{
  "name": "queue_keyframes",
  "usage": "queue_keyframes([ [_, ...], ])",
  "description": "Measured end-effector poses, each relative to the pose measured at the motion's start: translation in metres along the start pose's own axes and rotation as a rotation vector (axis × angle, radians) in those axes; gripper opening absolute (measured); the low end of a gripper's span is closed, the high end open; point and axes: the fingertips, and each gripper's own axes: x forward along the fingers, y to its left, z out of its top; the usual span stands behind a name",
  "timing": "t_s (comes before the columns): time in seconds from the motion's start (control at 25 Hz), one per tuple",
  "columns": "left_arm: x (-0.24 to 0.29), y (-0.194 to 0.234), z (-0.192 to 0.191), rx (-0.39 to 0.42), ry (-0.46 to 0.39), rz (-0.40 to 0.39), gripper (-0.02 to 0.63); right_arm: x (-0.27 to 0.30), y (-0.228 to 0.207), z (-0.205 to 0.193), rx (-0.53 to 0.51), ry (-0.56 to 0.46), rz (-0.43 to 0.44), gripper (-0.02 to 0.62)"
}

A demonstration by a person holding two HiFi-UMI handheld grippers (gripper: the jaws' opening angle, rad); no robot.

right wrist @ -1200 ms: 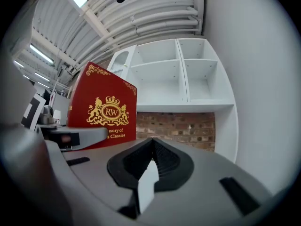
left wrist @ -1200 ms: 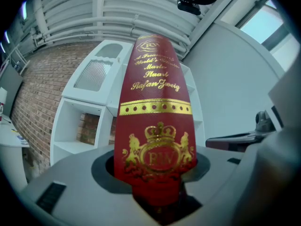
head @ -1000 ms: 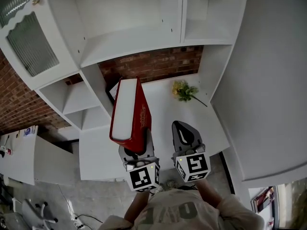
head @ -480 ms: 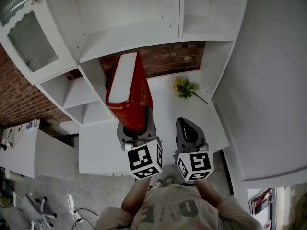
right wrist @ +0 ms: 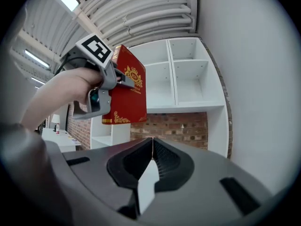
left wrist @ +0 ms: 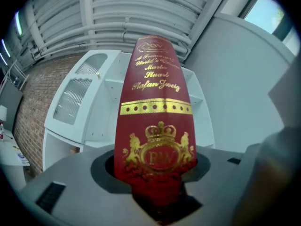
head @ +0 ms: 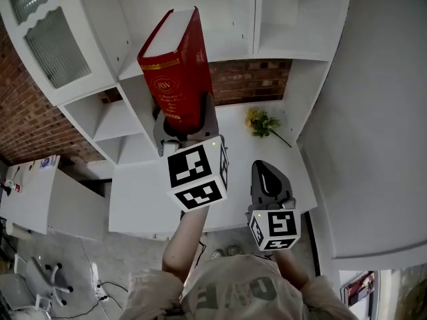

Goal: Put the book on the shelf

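The left gripper (head: 181, 124) clamps the book (head: 175, 65) by its lower end, upright, likely so it can slide standing into the shelf (head: 280, 51); the book hangs at 11 o'clock, not yet on a board. The right gripper (head: 270, 179), jaws clenched on nothing, idles at 5 o'clock. A second ago the book was lower, over the desk (head: 133, 199).

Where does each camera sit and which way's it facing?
Head view: on the head, facing steeply down at desk and shelf unit; shows left tongs, right tongs, forearm.
Left gripper view: on left tongs, facing along jaws clamping the red book.
Right gripper view: on right tongs, jaws shut, facing shelf unit; shows left hand.
All three show the red book.
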Motion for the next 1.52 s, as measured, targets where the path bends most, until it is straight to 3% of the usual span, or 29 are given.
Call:
queue_keyframes([
  [0.2, 0.024, -0.007, 0.045, 0.017, -0.076, -0.010, 0.239, -0.009, -0.004, 0.001, 0.015, -0.004, -0.004, 0.015],
  [0.32, 0.040, -0.005, 0.066, 0.050, -0.101, 0.023, 0.239, -0.014, -0.010, 0.006, 0.013, -0.020, -0.021, 0.015],
  [0.6, 0.069, -0.019, 0.090, 0.046, -0.122, 0.016, 0.239, -0.020, -0.023, 0.005, 0.015, -0.014, -0.030, 0.016],
  [1.52, 0.195, -0.031, 0.066, 0.038, 0.065, 0.084, 0.239, -0.027, -0.058, -0.031, 0.077, 0.076, -0.152, 0.017],
])
